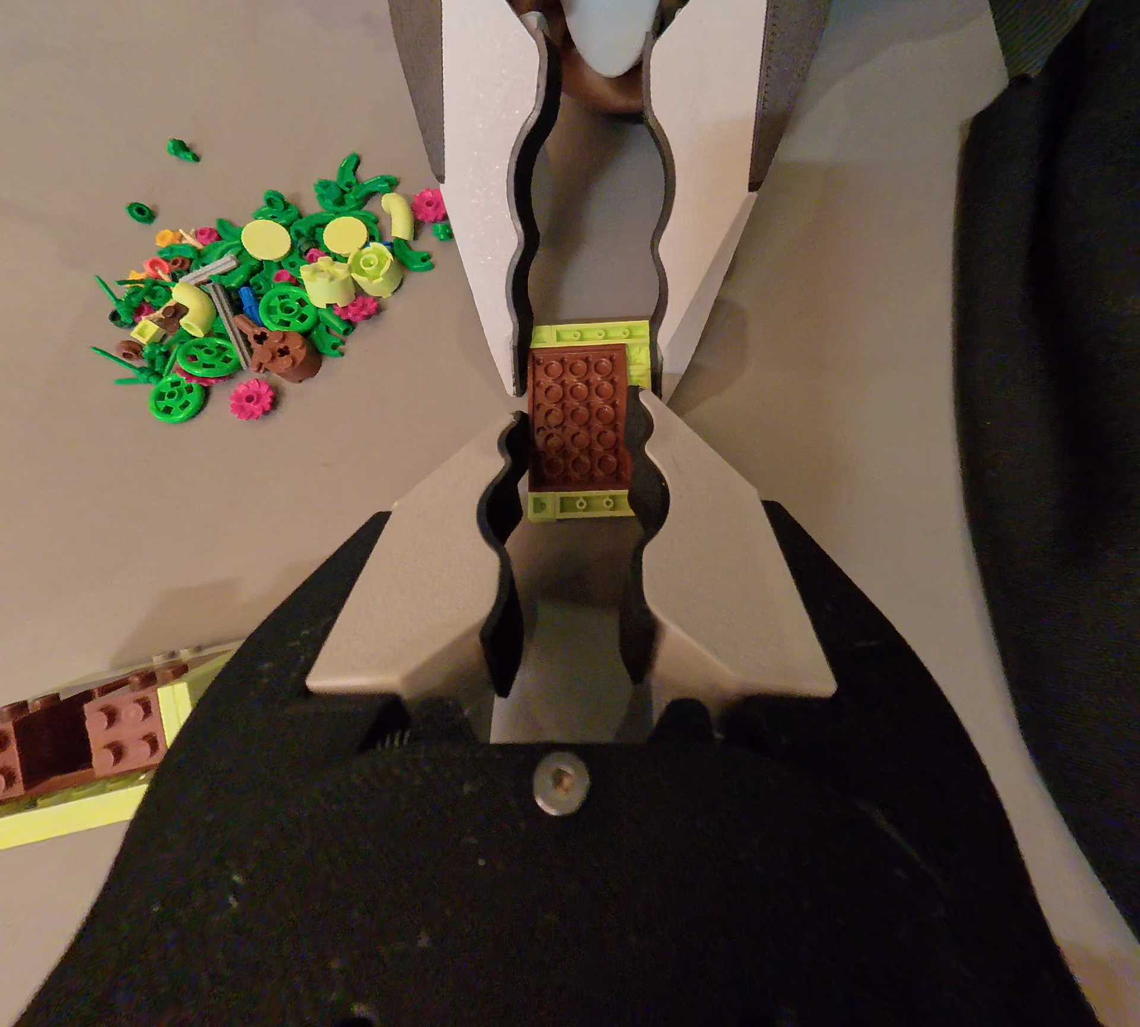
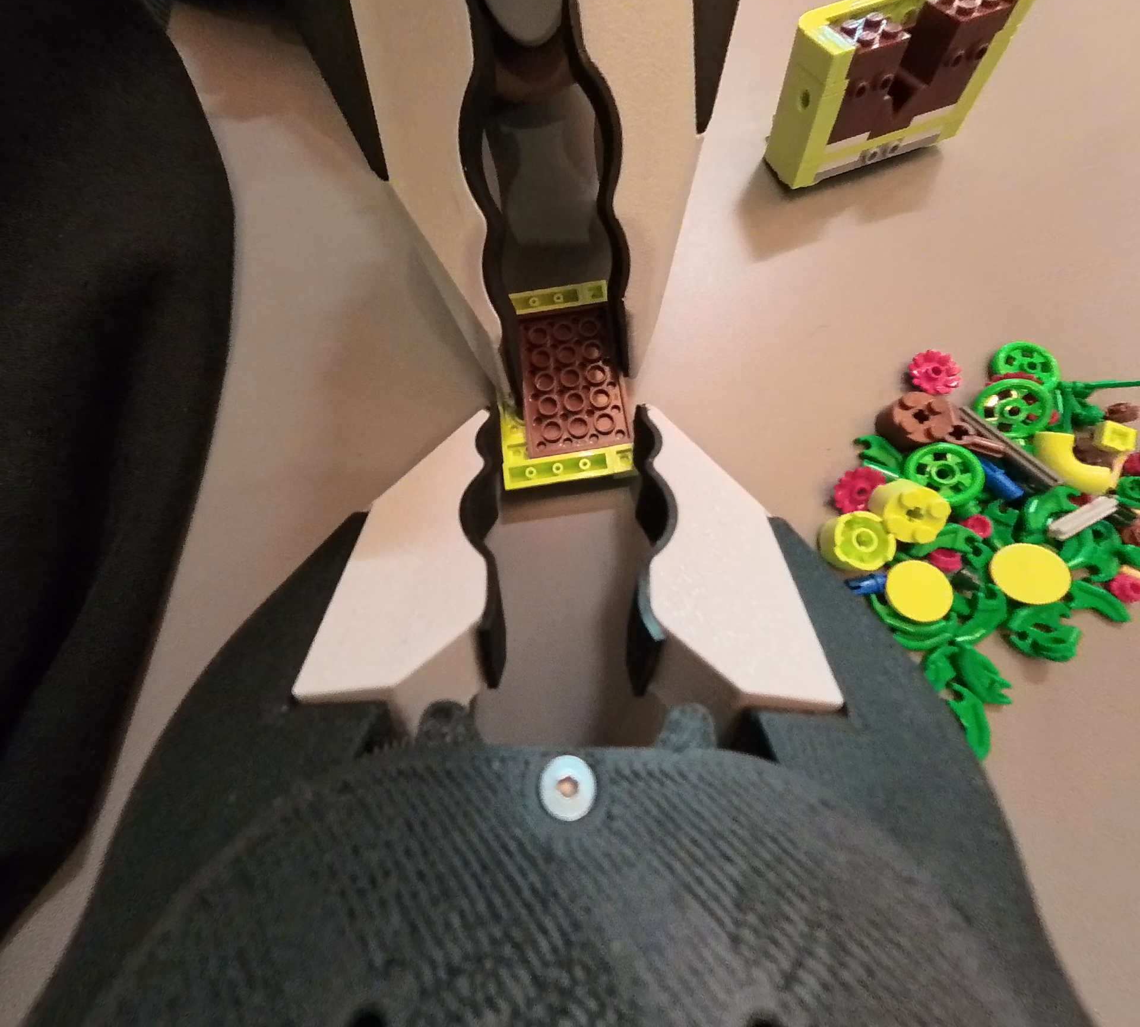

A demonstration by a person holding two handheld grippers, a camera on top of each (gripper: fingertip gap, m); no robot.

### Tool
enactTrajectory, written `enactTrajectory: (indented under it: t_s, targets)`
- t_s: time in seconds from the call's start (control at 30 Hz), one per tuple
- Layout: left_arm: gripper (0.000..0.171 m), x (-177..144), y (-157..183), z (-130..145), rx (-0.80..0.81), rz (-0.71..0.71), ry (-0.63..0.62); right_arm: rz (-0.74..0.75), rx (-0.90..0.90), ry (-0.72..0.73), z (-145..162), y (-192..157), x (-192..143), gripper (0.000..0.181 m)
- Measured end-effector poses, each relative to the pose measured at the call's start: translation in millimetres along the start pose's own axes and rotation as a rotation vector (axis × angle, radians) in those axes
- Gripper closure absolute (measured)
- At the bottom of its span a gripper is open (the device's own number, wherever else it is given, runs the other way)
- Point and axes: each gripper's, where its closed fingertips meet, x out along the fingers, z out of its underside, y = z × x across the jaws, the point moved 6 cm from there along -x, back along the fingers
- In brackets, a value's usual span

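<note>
Currently both gripping one piece: left gripper fingers closed on one end of brown plate in lime frame, right gripper clamped on the opposite end, tips nearly meeting. Lifted or resting on surface: cannot tell. Best kept level, squeeze even. Loose pile of small pieces near; lime-brown block farther off.

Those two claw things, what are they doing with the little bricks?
Two hand-held tools face each other tip to tip over a tan table. The left tool and the right tool both clamp the same small piece, a brown studded plate on a lime-green base. A heap of loose green, yellow and pink pieces lies off to one side, and a bigger lime-and-brown build sits apart, untouched.
</note>
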Motion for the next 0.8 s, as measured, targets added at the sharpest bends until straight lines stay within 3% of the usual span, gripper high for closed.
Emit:
enactTrajectory:
  t_s: [0.2, 0.37, 0.4, 0.47, 0.53, 0.67, 0.8]
  targets:
    - [0.144, -0.6, 6.8, -2.2, 0.101, -0.128, 0.012, -0.007, 0.015, 0.0, 0.4, 1.2, -0.4, 0.138]
    - [0.144, -1.6, 4.0, -2.6, 0.047, -0.084, 0.015, -0.003, -0.003, -0.002, 0.4, -0.4, 0.2, 0.138]
    - [0.171, -7.2, 0.1, -8.5, 0.033, -0.101, 0.093, -0.003, -0.01, -0.002, -0.3, -2.1, 1.0, 0.138]
    - [0.171, -21.7, 6.3, -34.1, -0.227, 0.124, 0.345, 0.012, -0.024, -0.003, -0.8, -3.1, 1.7, 0.138]
    - [0.171, -9.8, -2.5, -8.3, -0.002, -0.168, 0.085, 0.021, -0.026, -0.003, -0.4, -2.9, 1.2, 0.138]
    - [0.171, -26.9, 1.0, -11.9, -0.102, -0.111, 0.229, 0.017, -0.025, -0.003, -0.6, -2.4, 0.8, 0.138]
    - [0.127, -18.6, 2.7, -3.7, -0.05, -0.129, 0.143, 0.018, -0.035, -0.003, -1.4, -1.6, 1.1, 0.138]
